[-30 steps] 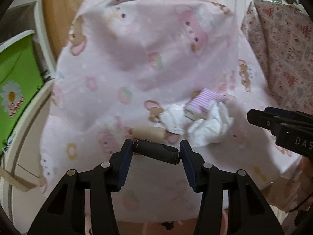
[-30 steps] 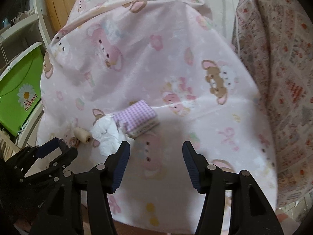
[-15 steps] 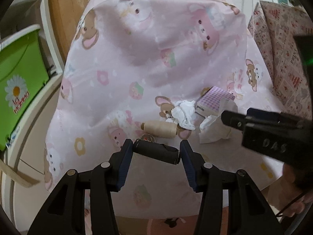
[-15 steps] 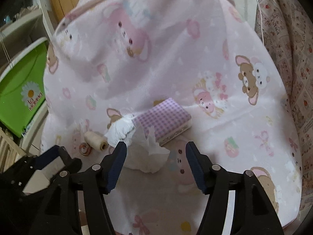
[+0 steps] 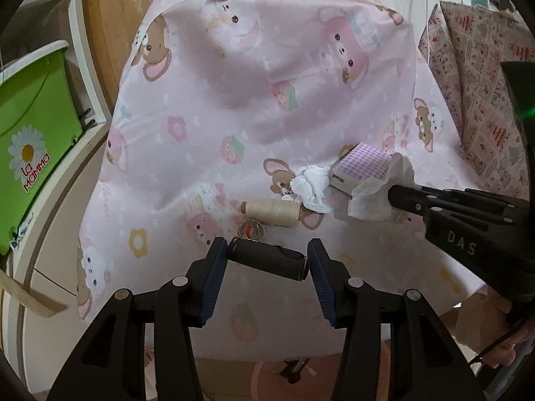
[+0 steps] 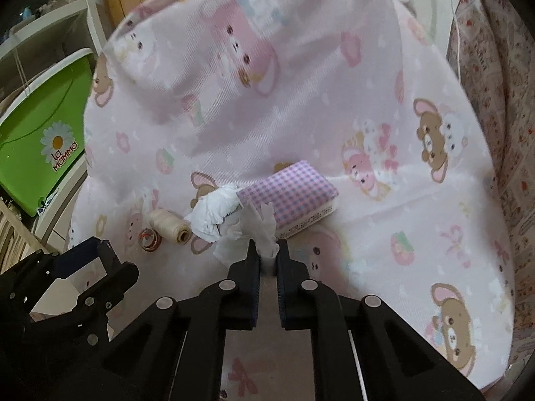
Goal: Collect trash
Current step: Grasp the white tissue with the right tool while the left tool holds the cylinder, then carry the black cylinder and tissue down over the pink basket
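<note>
Since a second ago the right gripper (image 6: 267, 250) has slid in over the pink cartoon-print sheet (image 6: 301, 100) and its jaws, wide apart then, have snapped nearly together on a crumpled white tissue (image 6: 259, 225).

From the left wrist camera, the left gripper (image 5: 265, 257) stands about half open, clamped on a short black tube (image 5: 267, 258) that spans the gap crosswise, one end against each pad. Just beyond it on the sheet (image 5: 267, 83) lie a small round orange-and-white object (image 5: 250, 229), too small to identify, and a cream spool of thread (image 5: 271, 212) on its side. A second wad of white tissue (image 5: 311, 187) sits just past the spool, touching a purple checked packet (image 5: 362, 168). To the right, the right gripper (image 5: 394, 195) reaches in from the side, with the pinched tissue (image 5: 378, 192) bunched at its tip. A green bin (image 5: 30, 140) with a daisy label stands at the left edge.

From the right wrist camera, the pads press on the tissue's lower end, and its loose top stands up between them, in front of the purple checked packet (image 6: 289, 195). The other wad (image 6: 214, 212) lies to the left, beside the spool (image 6: 169, 226). The left gripper (image 6: 100, 254) shows at lower left; its pads are hidden from here.
</note>
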